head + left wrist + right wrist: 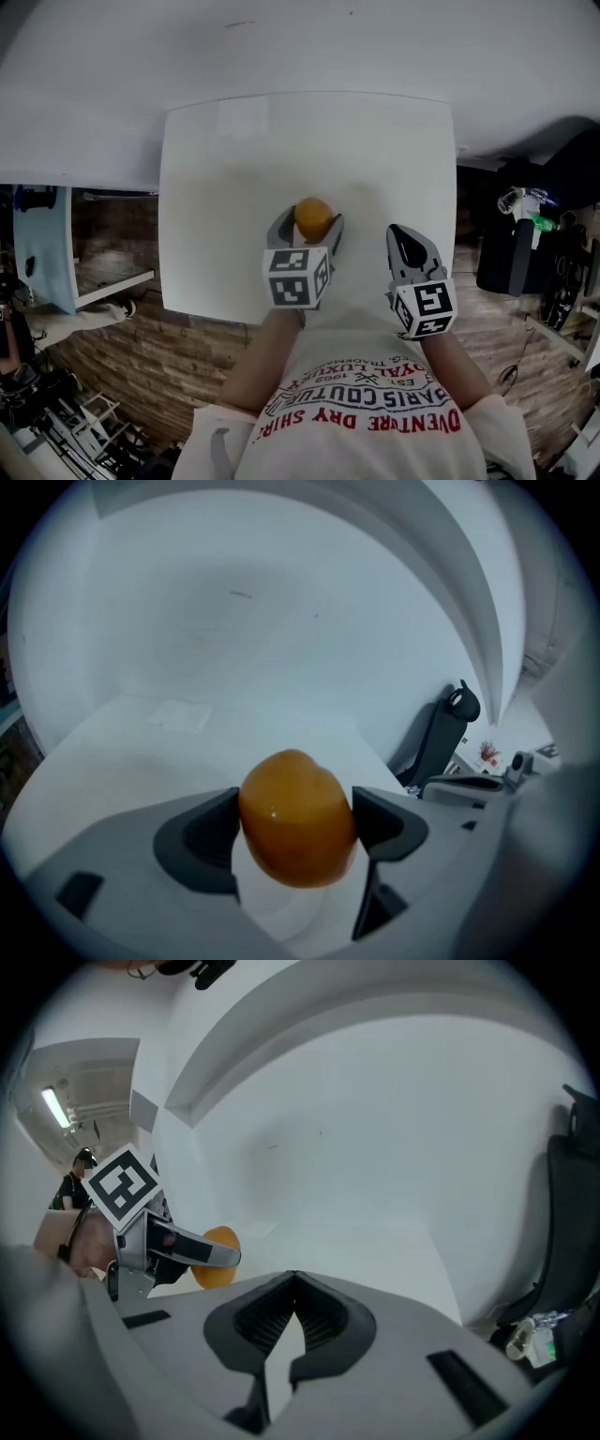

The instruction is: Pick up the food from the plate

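Note:
My left gripper (310,223) is shut on a round orange piece of food (314,217) over the near middle of the white table (225,178). In the left gripper view the food (298,816) fills the gap between the two dark pads (202,841), with a pale rounded shape just under it; I cannot tell whether that is a plate. No plate stands out against the white tabletop. My right gripper (403,236) hovers to the right of the food, jaws closed tip to tip (294,1283) and empty. From the right gripper view the left gripper (183,1246) and the food (216,1274) show at the left.
A dark chair (439,735) stands off the table's right side, also seen in the right gripper view (567,1232). Dark gear (525,248) crowds the floor at the right. A shelf unit (103,258) lies to the left. A person (73,1190) stands far off.

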The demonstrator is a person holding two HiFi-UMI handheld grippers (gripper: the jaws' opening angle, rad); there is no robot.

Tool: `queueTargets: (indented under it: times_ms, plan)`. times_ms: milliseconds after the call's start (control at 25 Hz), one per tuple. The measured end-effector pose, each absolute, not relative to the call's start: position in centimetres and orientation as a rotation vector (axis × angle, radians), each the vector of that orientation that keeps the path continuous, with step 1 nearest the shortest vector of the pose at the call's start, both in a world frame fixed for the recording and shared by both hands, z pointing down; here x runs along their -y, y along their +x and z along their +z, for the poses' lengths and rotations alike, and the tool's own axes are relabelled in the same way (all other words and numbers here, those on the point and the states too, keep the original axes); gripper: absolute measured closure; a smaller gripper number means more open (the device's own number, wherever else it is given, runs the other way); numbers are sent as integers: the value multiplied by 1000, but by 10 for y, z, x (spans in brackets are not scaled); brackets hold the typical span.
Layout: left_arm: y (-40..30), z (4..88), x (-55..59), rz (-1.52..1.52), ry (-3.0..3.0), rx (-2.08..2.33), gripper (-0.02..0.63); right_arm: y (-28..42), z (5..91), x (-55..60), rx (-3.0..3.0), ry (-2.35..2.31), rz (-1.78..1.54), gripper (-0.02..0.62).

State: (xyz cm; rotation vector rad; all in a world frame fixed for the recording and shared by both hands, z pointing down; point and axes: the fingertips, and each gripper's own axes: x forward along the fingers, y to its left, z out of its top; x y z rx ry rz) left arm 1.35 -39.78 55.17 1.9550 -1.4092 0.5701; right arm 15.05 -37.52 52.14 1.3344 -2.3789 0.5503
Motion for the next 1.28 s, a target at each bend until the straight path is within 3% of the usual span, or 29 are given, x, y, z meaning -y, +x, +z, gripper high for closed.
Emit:
queueTargets:
  times_ms: [640, 1280]
  plan:
    - [-4, 410, 358, 338, 2376, 1540, 235, 127, 411, 334, 2501, 1578, 317, 586]
    - [-26, 347, 327, 250, 2650, 1611, 235, 96, 359, 304, 2546, 1743, 138, 586]
